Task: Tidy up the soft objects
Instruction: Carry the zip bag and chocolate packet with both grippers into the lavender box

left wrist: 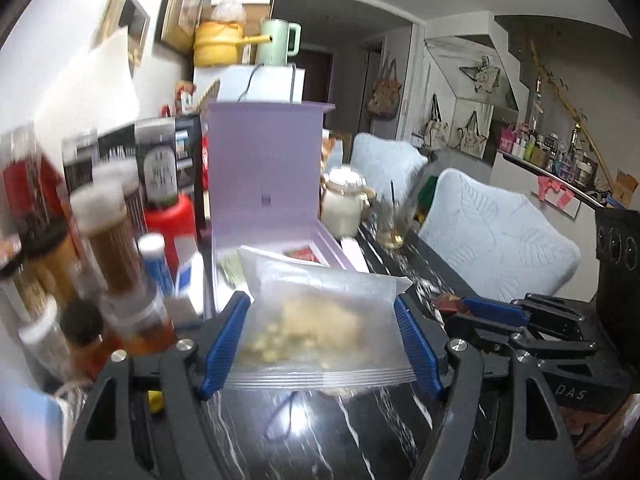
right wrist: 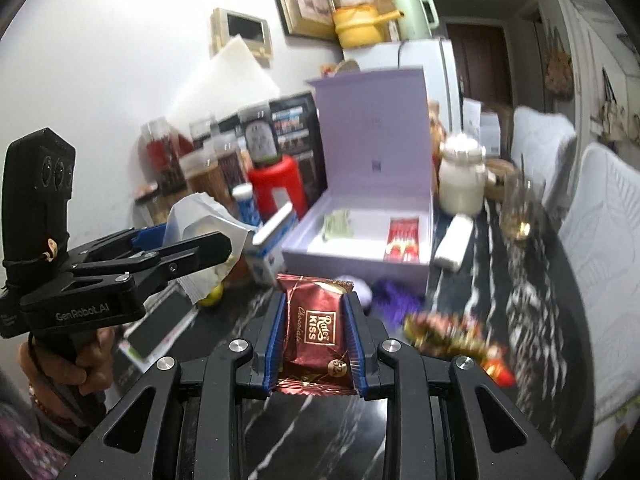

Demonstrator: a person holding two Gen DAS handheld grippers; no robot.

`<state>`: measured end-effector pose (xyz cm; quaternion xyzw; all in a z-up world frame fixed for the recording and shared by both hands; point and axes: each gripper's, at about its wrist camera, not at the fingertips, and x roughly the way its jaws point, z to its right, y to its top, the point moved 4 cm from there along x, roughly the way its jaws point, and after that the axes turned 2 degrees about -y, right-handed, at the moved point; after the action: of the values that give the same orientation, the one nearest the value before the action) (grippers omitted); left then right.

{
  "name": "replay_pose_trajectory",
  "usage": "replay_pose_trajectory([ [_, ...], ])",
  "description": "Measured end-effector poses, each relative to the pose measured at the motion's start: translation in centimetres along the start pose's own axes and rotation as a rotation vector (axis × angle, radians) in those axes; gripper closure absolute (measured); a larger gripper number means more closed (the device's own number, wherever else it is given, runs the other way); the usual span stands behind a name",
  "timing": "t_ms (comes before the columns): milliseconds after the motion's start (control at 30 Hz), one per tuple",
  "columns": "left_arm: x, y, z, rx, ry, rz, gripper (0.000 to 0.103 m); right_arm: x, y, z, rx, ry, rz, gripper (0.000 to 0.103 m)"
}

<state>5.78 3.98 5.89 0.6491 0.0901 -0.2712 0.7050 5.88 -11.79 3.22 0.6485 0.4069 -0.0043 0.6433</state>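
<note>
On the dark marble-patterned bench [right wrist: 492,300] an open lilac box [right wrist: 360,236] stands with its lid upright and its long side running left to right, a green packet [right wrist: 338,224] and a red packet [right wrist: 404,236] lying inside it, well apart. Just in front of the box, the left gripper [left wrist: 322,344] pinches a clear zip bag [left wrist: 320,328] of pale pieces by its side edges, long axis across the fingers, seal strip toward the camera. The right gripper [right wrist: 316,340] is pressed onto a maroon chocolate packet [right wrist: 316,328], held lengthwise between the blue pads, its printed name running along the fingers, above the bench
</note>
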Motion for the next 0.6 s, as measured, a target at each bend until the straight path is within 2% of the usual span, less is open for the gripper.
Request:
replay_pose_trajectory([
  [167,0.8,2.8,-0.5,0.017,0.028,0.041,0.03,0.1,3.2,0.5,-0.035,-0.004,0.063,0.075],
  [600,6.1,8.1,-3.2,0.019,0.102,0.097,0.03,4.1,9.6,2.8,-0.06,-0.001,0.116,0.075],
])
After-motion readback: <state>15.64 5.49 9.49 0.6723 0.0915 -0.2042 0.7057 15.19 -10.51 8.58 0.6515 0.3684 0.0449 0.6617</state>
